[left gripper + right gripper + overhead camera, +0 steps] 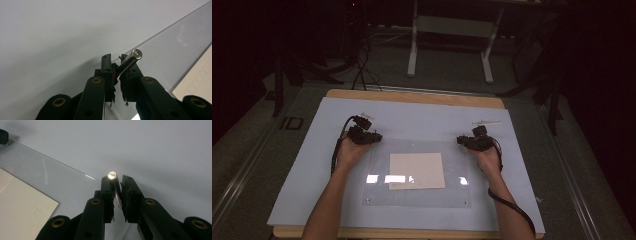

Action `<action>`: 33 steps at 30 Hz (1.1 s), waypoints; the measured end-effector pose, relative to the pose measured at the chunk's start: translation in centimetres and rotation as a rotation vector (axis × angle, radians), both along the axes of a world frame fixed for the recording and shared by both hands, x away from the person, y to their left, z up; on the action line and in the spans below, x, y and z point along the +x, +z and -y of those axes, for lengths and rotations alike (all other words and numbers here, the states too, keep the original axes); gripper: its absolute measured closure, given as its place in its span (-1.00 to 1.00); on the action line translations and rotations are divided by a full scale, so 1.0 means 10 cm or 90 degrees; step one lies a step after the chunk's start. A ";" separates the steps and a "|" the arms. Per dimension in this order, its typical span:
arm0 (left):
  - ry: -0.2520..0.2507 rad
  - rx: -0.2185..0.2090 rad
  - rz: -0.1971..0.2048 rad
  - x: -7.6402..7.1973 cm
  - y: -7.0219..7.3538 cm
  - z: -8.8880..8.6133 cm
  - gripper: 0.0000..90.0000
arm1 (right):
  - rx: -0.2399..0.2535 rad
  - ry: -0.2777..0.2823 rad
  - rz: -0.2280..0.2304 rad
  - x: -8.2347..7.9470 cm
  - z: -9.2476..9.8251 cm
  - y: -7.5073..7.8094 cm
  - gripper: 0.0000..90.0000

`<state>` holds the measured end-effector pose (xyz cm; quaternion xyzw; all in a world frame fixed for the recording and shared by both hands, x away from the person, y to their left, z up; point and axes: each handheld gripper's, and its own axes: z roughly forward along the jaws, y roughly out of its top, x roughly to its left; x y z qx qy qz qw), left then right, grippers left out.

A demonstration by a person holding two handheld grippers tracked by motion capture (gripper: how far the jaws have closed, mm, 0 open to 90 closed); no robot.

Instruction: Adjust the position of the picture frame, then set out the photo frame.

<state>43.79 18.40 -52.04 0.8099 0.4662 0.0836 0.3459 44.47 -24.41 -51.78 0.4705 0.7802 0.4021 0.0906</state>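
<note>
Forearms: mine enter the high view from 6 o'clock, one on each side of the clear panel.
Cream sheet (417,171): lies flat under or on the clear panel, at the panel's centre; which of the two I cannot tell.
Clear panel (454,192): flat on the pale blue mat, with small fasteners at its near corners and glare patches at its near-left part.
Pale blue mat (312,190): covers most of the desk (412,97), whose wooden edge shows at 12 o'clock.
Left hand-held gripper (362,131): in my left hand, at 10 o'clock from the cream sheet, over the panel's far-left corner.
Left hand-held gripper state (115,65): jaws drawn close, pinching a slim metal rod (130,60); the rod's round polished end sticks up past the jaw tips, tilted toward 1 o'clock in the left gripper view.
Right hand-held gripper (476,138): in my right hand, at 2 o'clock from the cream sheet, at the panel's far-right corner.
Right hand-held gripper state (119,185): jaws drawn close, pinching a second metal rod (112,175); its bright round end shows just above the left jaw tip.
Cables: one trails back from each hand-held gripper along my forearm.
Floor beyond the desk: dark; a white frame stand (451,30) sits at 12 o'clock, with black cables at 11 o'clock.
</note>
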 end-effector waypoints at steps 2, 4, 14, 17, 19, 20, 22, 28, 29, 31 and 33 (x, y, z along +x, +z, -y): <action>0.003 -0.004 0.000 0.00 -0.01 0.00 0.80 | -0.001 -0.001 0.002 0.00 0.00 0.00 0.79; 0.003 -0.007 0.001 0.00 -0.01 0.00 0.79 | -0.002 -0.001 0.004 -0.01 0.00 -0.01 0.79; 0.017 -0.047 0.015 -0.05 -0.06 -0.04 0.66 | -0.009 0.001 0.014 -0.03 -0.01 -0.02 0.78; 0.021 -0.043 0.037 -0.10 -0.04 -0.07 0.55 | -0.024 0.003 0.020 -0.04 -0.02 -0.01 0.78; 0.028 -0.044 0.049 -0.13 -0.03 -0.09 0.53 | -0.026 0.003 0.022 -0.05 -0.02 -0.01 0.78; 0.030 -0.045 0.054 -0.14 -0.02 -0.10 0.48 | -0.028 0.001 0.025 -0.05 -0.02 0.00 0.77; 0.031 -0.049 0.064 -0.16 0.00 -0.12 0.44 | -0.027 0.000 0.030 -0.07 -0.01 0.01 0.73; 0.043 -0.070 0.116 -0.27 0.09 -0.19 0.34 | -0.029 0.002 0.043 -0.10 0.02 0.03 0.64; 0.045 -0.073 0.123 -0.28 0.09 -0.19 0.33 | -0.027 0.003 0.048 -0.12 0.03 0.04 0.62; 0.051 -0.073 0.131 -0.31 0.10 -0.20 0.31 | -0.026 0.005 0.060 -0.14 0.04 0.07 0.60; 0.054 -0.069 0.137 -0.32 0.10 -0.20 0.30 | -0.027 0.008 0.067 -0.16 0.04 0.08 0.59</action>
